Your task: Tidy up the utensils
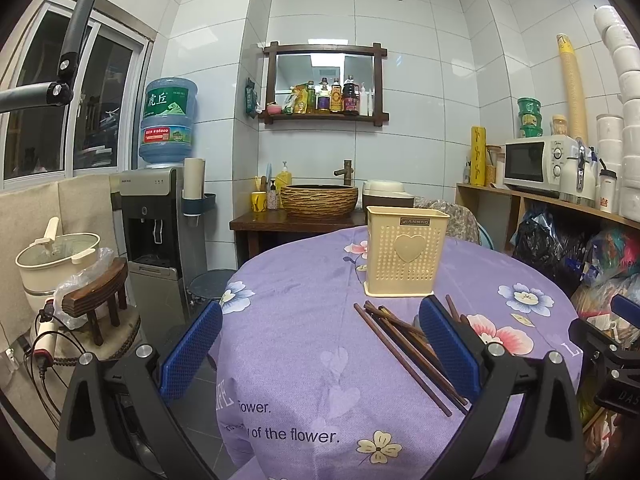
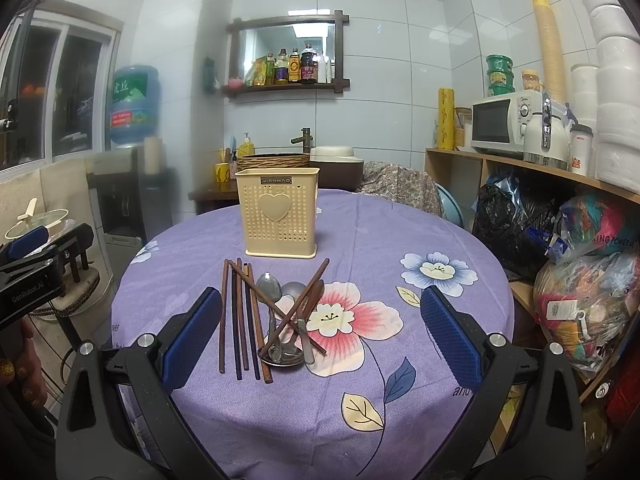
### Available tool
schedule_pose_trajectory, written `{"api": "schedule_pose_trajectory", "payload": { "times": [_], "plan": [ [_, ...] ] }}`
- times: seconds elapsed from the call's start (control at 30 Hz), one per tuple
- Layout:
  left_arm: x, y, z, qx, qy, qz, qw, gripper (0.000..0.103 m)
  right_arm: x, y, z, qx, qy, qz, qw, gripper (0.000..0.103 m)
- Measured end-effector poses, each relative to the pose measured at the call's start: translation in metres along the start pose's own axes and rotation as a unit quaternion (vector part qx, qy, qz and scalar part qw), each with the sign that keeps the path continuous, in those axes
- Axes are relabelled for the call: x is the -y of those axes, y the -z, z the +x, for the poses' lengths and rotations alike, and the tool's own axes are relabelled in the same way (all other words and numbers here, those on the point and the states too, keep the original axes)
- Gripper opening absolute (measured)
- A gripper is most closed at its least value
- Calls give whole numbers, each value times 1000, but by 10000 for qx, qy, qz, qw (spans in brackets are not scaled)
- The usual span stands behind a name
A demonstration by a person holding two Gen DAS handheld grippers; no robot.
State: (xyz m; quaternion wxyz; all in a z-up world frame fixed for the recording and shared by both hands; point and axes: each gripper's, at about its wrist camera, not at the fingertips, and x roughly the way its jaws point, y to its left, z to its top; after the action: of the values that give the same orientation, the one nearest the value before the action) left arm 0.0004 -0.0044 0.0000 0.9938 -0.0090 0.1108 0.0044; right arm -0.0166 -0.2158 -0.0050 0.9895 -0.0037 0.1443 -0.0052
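Chopsticks (image 2: 240,316) and spoons (image 2: 280,320) are lying heaped before the holder (image 2: 278,216), awaiting sorting; both grippers' fingers (image 2: 192,332) are hanging spread apart, gripping nothing.

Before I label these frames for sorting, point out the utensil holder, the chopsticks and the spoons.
utensil holder (image 2: 278,216): right wrist view, on the heart on its front wall.
chopsticks (image 2: 236,320): right wrist view, mid-shaft in the parallel bunch.
spoons (image 2: 268,283): right wrist view, on the bowl of the left spoon.
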Motion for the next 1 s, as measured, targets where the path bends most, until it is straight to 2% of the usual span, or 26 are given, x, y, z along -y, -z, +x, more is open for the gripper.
{"api": "schedule_pose_trajectory", "payload": {
  "times": [1.0],
  "plan": [
    [-2,2,1,-20,-12,26,10000,98,1,1,1,-23,-7,-2,10000,98]
  ]
}}
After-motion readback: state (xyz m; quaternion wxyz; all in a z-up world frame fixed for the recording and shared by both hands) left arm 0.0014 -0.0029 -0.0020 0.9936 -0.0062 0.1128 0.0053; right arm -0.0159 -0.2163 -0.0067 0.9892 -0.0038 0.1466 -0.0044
